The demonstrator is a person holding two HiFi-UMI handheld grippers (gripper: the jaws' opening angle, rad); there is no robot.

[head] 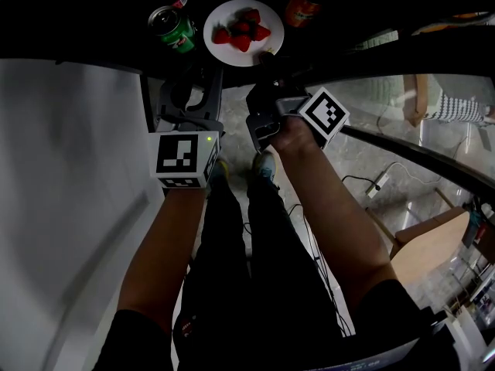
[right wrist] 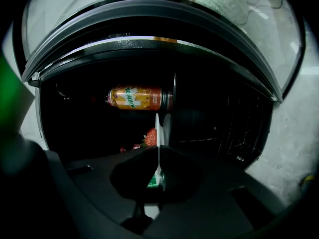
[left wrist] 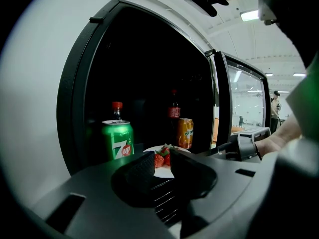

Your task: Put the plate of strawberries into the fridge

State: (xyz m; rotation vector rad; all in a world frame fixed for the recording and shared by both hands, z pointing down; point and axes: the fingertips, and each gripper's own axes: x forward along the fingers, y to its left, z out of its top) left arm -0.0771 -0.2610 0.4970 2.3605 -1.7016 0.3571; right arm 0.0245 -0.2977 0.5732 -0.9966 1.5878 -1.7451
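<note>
Being held inside the dark fridge (left wrist: 70, 108), next to a green can (head: 174, 29), the plate (head: 236, 57) of strawberries (head: 241, 31) is pinched at its rim by the right gripper (head: 267, 56). The left gripper (head: 204, 74) is kept near the plate, jaws apart, nothing between them.

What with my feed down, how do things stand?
Right gripper shut on rim of round white plate of strawberries, plate inside black fridge. Left gripper open, empty. Green soda can close beside plate.
</note>
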